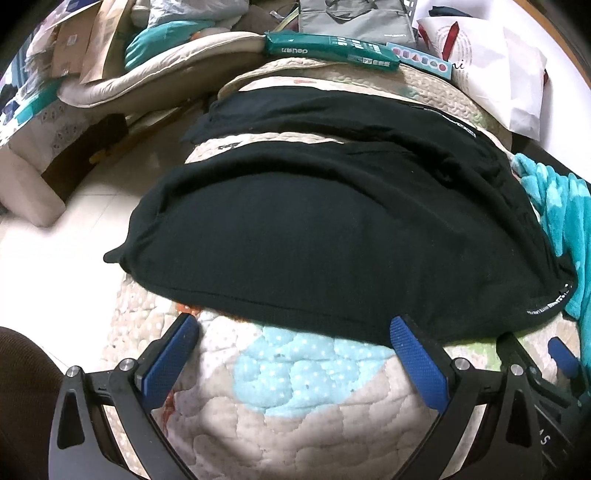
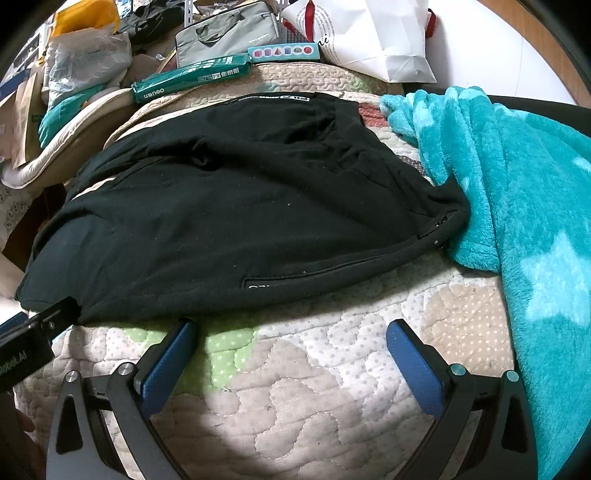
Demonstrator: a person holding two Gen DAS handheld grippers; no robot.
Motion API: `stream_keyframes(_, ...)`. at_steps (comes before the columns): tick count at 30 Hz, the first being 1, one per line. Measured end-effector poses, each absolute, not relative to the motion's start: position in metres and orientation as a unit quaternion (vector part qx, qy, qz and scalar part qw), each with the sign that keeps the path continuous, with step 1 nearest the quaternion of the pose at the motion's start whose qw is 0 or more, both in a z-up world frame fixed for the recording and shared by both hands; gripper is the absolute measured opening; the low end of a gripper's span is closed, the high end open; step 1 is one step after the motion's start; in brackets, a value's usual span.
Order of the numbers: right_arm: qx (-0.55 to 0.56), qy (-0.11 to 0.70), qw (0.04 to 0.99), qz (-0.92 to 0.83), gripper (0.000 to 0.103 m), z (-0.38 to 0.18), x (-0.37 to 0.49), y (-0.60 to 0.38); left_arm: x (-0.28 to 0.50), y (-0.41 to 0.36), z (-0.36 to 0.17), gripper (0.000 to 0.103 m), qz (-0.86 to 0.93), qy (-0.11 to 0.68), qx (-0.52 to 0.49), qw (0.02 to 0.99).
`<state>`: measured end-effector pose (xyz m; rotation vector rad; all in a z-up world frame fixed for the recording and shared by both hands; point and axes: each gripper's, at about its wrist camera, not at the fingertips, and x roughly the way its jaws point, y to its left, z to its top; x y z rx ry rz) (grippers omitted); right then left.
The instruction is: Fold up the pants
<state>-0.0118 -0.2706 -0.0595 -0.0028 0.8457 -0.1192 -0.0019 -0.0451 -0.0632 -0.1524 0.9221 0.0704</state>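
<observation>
Black pants (image 1: 325, 229) lie spread flat on a quilted bed cover (image 1: 295, 413), legs to the left, waistband to the right. They also show in the right wrist view (image 2: 240, 206). My left gripper (image 1: 293, 325) is open and empty, its blue pads at the near hem of the pants. My right gripper (image 2: 291, 328) is open and empty, just short of the near edge by the waistband. The left gripper's body (image 2: 26, 339) shows at the left of the right wrist view.
A teal star blanket (image 2: 517, 206) lies right of the pants, touching the waistband. A green paper pack (image 2: 192, 75), a grey bag (image 2: 229, 33) and a white paper bag (image 2: 376, 37) crowd the far side. The bed edge and floor (image 1: 48, 266) are at left.
</observation>
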Motion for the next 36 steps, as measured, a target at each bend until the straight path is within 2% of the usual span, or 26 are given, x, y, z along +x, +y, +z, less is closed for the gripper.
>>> stream_keyframes(36, -0.002, 0.409, 0.911, -0.058, 0.103, -0.060, -0.013, -0.269, -0.011, -0.049, -0.065, 0.103, 0.038, 0.426, -0.072, 0.901)
